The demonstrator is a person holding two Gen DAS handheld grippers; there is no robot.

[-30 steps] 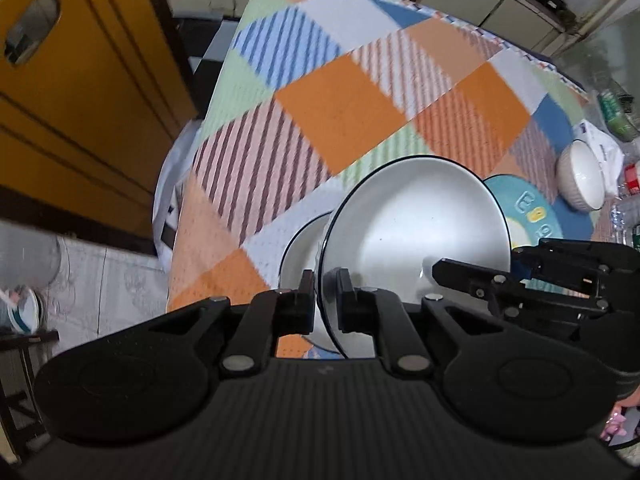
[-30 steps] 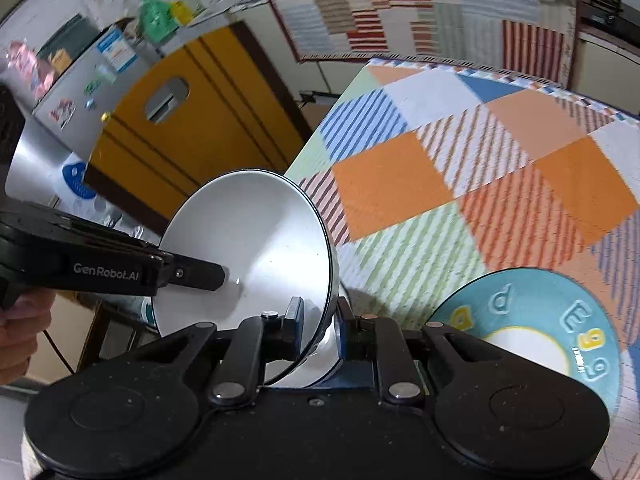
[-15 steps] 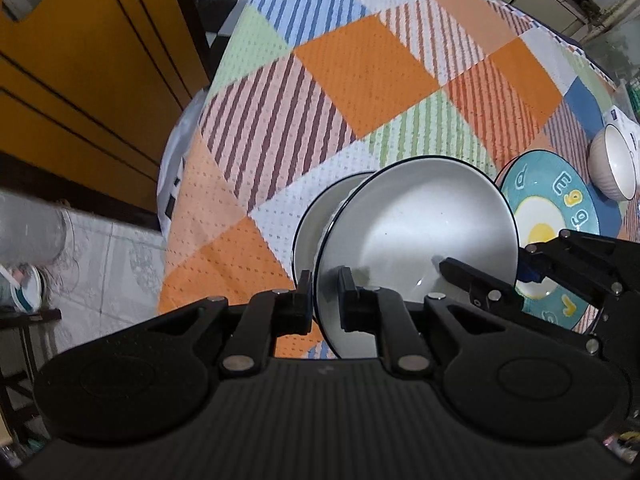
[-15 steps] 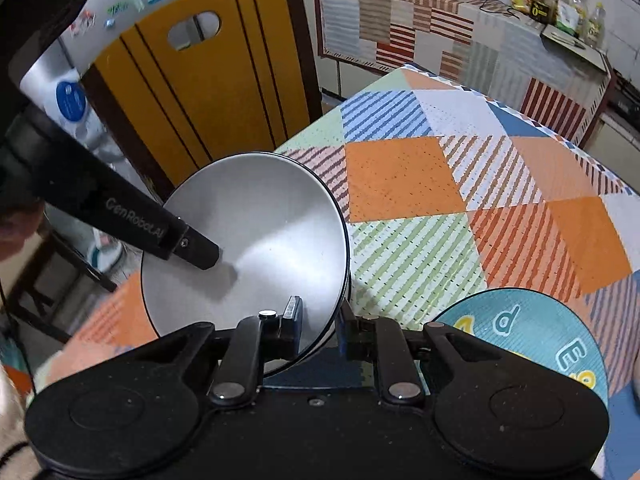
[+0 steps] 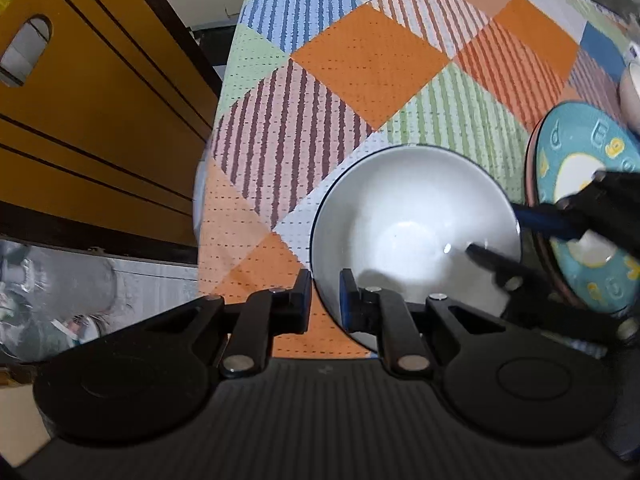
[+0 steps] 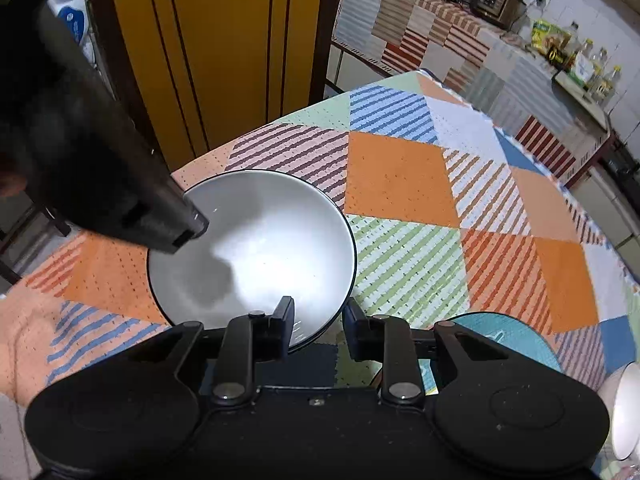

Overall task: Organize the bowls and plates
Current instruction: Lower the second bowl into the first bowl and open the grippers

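Left claw [image 5: 325,284] spread astride white bowl [image 5: 416,232] rim, right claw [image 6: 318,316] spread, bowl mouth-up.

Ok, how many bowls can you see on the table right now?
2. A dark-rimmed white bowl sits left of the teal plate; a second white bowl lies past the plate, at the frame's right edge. Another could be hidden nested underneath.
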